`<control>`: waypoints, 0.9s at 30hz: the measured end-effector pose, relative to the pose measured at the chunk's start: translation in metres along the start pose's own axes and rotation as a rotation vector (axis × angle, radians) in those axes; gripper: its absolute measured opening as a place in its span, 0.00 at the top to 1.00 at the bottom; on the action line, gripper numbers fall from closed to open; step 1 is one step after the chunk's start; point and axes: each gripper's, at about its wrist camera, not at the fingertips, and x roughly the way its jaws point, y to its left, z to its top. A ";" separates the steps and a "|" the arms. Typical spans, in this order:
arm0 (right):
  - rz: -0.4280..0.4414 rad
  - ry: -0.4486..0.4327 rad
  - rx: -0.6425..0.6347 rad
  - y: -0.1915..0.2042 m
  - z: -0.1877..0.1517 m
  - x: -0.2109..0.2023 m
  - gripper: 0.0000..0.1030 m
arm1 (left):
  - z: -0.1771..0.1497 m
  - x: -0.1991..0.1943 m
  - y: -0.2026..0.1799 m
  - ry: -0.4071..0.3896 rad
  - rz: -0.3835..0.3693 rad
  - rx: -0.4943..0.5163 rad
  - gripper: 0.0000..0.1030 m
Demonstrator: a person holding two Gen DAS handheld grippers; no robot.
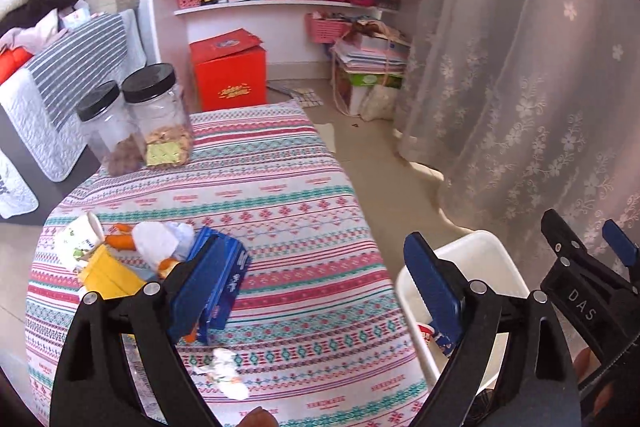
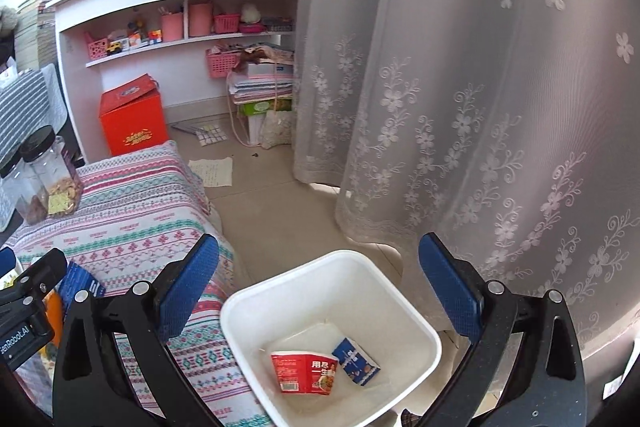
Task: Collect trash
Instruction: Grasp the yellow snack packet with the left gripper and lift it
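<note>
On the left side of the table, which is covered with a striped patterned cloth (image 1: 280, 187), a heap of trash is waiting: a paper cup (image 1: 78, 241) lying on its side, a yellow carton (image 1: 106, 275), some white and orange wrappers (image 1: 154, 241) and a blue box (image 1: 218, 279), all touching each other. A crumpled wrapper (image 1: 224, 373) lies alone, nearer to the camera. Further back on the cloth stand two clear jars with black lids (image 1: 148, 115); they hold food, so I judge they are not trash. The left gripper (image 1: 320, 287) is wide open with nothing between its pads, and it hangs over the right part of the table, between the heap and the bin. To the right, on the floor just beside the table edge, stands the white bin (image 2: 332, 265). Inside it lie a red carton (image 2: 306, 371) and a small blue and white carton (image 2: 356, 359), close together on the bottom. The right gripper (image 2: 320, 287) is over the bin, its jaws wide apart and empty. So I think the task is only partly done: two pieces are in the bin, while the heap and the lone wrapper remain on the table and neither tool carries anything.
</note>
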 end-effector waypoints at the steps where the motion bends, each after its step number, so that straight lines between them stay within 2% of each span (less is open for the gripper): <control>1: 0.012 -0.004 -0.011 0.009 0.000 -0.001 0.07 | 0.000 0.001 0.010 0.002 0.011 -0.011 0.15; 8: 0.086 0.004 -0.072 0.065 -0.001 -0.004 0.07 | -0.008 0.006 0.071 0.006 0.116 -0.077 0.14; 15: 0.153 0.008 -0.114 0.109 -0.003 -0.010 0.07 | -0.014 0.021 0.143 0.099 0.202 -0.195 0.14; 19: 0.180 0.023 -0.133 0.126 -0.004 -0.010 0.07 | -0.024 0.032 0.197 0.196 0.137 -0.390 0.14; 23: 0.195 0.038 -0.143 0.134 -0.005 -0.008 0.07 | -0.037 0.045 0.236 0.269 0.087 -0.559 0.14; 27: 0.203 0.064 -0.132 0.132 -0.004 -0.002 0.07 | -0.048 0.063 0.253 0.327 0.083 -0.646 0.14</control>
